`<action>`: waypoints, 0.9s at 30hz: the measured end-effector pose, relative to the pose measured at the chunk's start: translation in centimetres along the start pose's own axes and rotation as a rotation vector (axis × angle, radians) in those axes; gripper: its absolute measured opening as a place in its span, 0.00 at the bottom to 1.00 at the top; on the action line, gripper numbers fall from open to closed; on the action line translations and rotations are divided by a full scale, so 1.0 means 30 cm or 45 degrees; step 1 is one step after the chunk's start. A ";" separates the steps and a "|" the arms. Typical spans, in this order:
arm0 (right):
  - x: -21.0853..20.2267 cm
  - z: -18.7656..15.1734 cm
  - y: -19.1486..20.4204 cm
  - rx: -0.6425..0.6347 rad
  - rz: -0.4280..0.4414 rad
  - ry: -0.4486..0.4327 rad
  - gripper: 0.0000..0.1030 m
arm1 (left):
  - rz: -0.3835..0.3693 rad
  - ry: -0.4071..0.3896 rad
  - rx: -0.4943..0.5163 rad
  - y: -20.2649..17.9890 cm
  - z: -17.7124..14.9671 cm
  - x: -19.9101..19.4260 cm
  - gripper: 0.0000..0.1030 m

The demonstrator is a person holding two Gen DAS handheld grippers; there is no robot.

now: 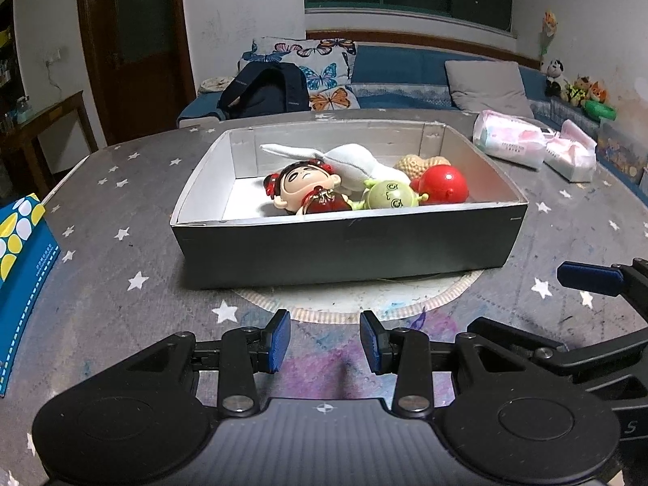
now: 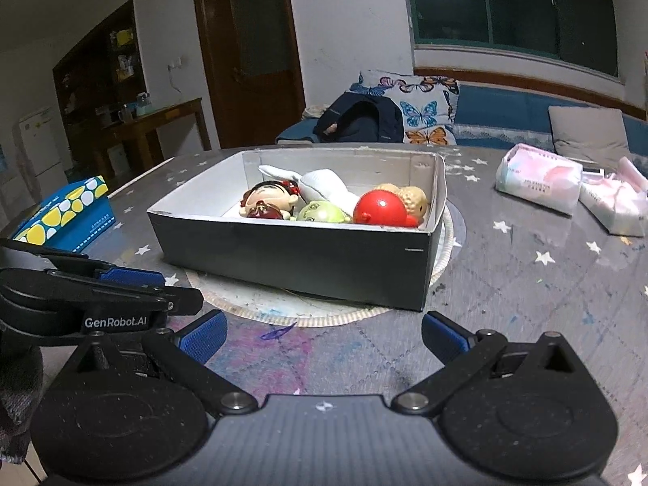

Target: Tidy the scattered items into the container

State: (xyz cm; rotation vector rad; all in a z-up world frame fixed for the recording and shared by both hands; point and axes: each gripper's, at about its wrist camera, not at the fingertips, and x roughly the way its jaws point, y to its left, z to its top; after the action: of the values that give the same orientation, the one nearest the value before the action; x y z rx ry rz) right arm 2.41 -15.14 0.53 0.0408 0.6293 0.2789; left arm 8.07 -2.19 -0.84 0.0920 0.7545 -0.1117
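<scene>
Before the box's [image 1: 348, 243] near wall, both tools (left [image 1: 325, 342], right [image 2: 324, 338]) hang apart-fingered, empty, over bare tabletop [image 2: 526, 303].

The box [image 1: 348, 249] looks like matt grey cardboard, paler inside. In it, at about 3 o'clock, a glossy red plastic ball [image 1: 439, 184]; at 12, soft white cloth [image 1: 356, 162]. The bench [image 1: 121, 275] wears a smooth, faintly shiny star-printed cover. Both grippers are matt black plastic with ribbed blue pads [image 1: 279, 340].

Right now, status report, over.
Both tools open, empty: left tool, right tool. Toys inside box. Nothing blocking.
</scene>
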 end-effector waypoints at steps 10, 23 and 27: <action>0.041 0.008 -0.017 0.040 -0.017 0.039 1.00 | 0.047 0.021 0.010 0.006 0.014 0.028 0.39; 0.088 0.021 -0.029 0.065 -0.043 0.079 1.00 | 0.088 0.033 0.016 0.014 0.027 0.062 0.39; 0.101 0.026 -0.030 0.067 -0.062 0.093 1.00 | 0.093 0.035 0.018 0.017 0.033 0.072 0.39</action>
State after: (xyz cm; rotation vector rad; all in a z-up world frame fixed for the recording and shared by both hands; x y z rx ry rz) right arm 5.43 -15.16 -0.70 0.0658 0.7089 0.2172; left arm 10.37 -1.95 -1.60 0.1344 0.7771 -0.0461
